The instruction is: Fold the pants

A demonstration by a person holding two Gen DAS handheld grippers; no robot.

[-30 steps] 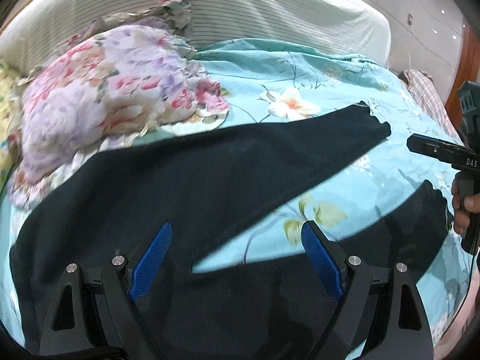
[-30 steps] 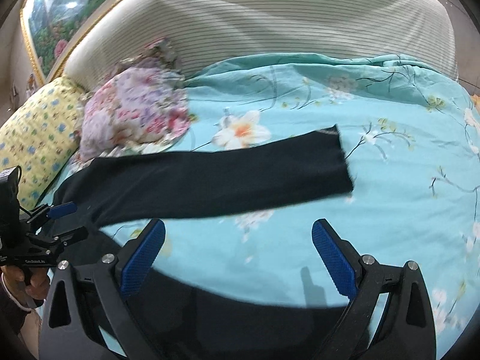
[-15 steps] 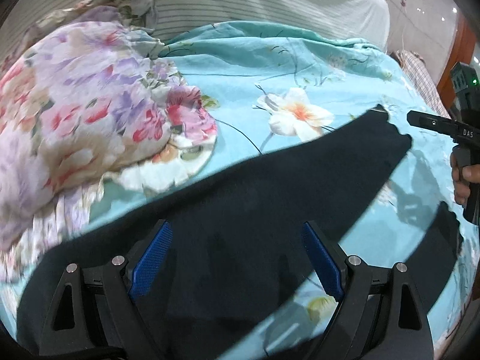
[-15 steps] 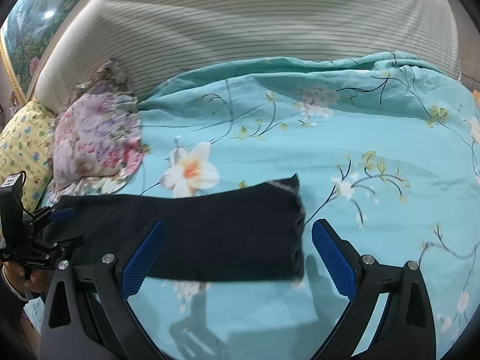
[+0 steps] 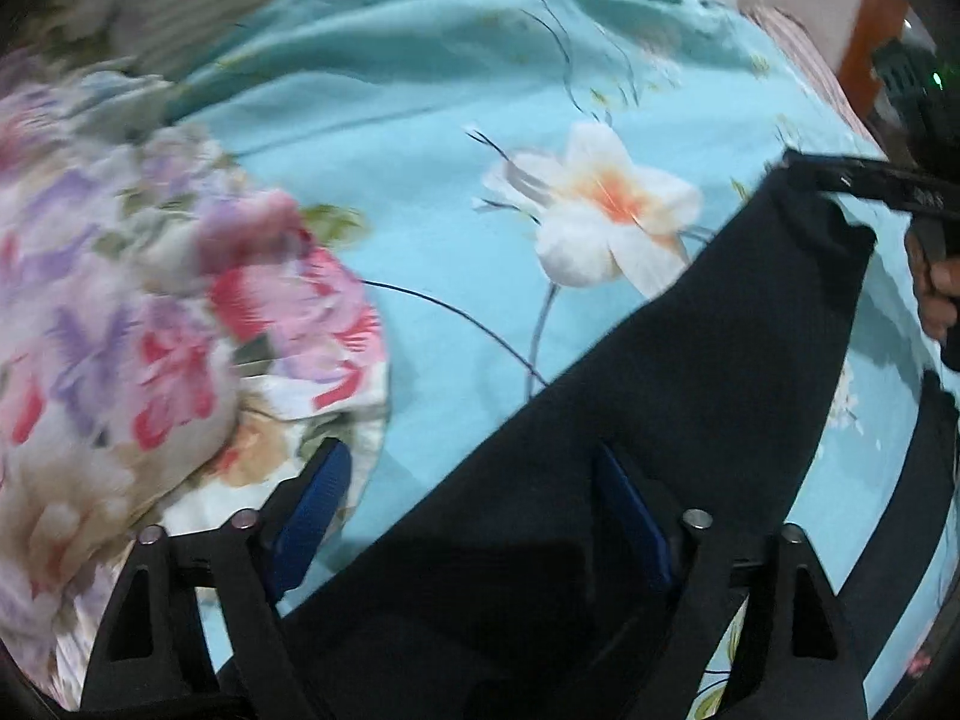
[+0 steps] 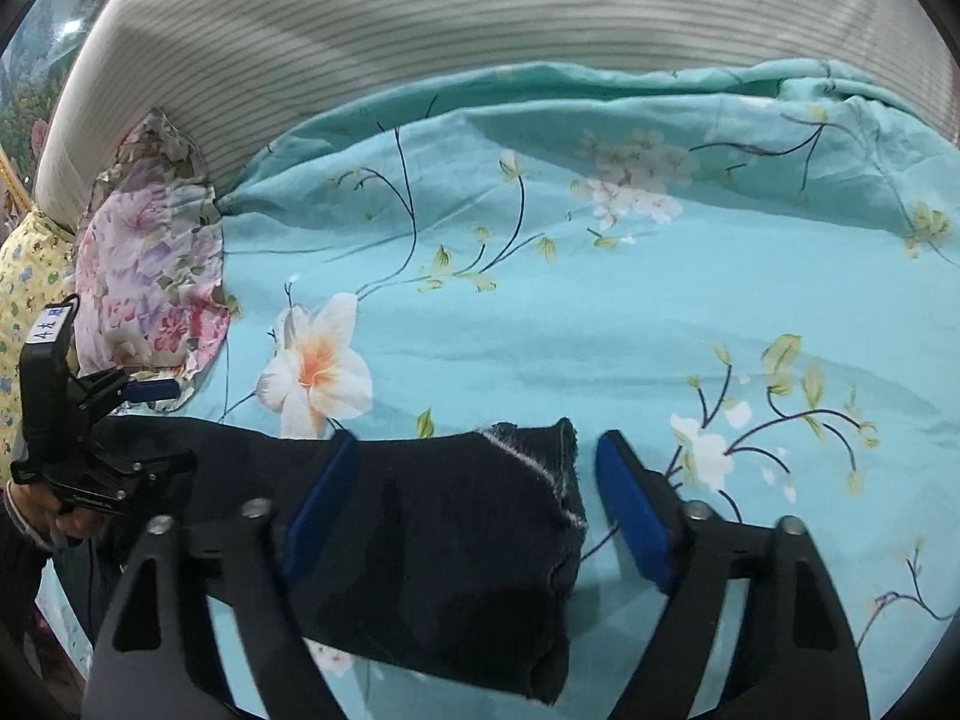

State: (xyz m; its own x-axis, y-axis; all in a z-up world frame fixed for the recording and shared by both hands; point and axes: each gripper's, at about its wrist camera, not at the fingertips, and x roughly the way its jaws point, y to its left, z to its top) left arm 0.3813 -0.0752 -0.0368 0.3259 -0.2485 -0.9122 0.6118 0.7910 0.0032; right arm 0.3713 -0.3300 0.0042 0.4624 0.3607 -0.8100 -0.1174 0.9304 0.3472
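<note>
Dark navy knit pants (image 6: pixel 432 546) spread across turquoise flowered bedsheet (image 6: pixel 570 330), hem between spread blue pads of right hand-held gripper (image 6: pixel 477 504), upper part between spread pads of left hand-held gripper (image 5: pixel 474 516).

Bed cover: turquoise floral cotton sheet (image 6: pixel 600 324)
Headboard: grey-striped padded panel (image 6: pixel 456 6)
Left side: pink-and-lilac floral pillow (image 6: pixel 150 276)

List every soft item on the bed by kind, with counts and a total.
Pants: 1
Floral pillow: 1
Yellow pillow: 1
Teal sheet: 1
Total: 4
</note>
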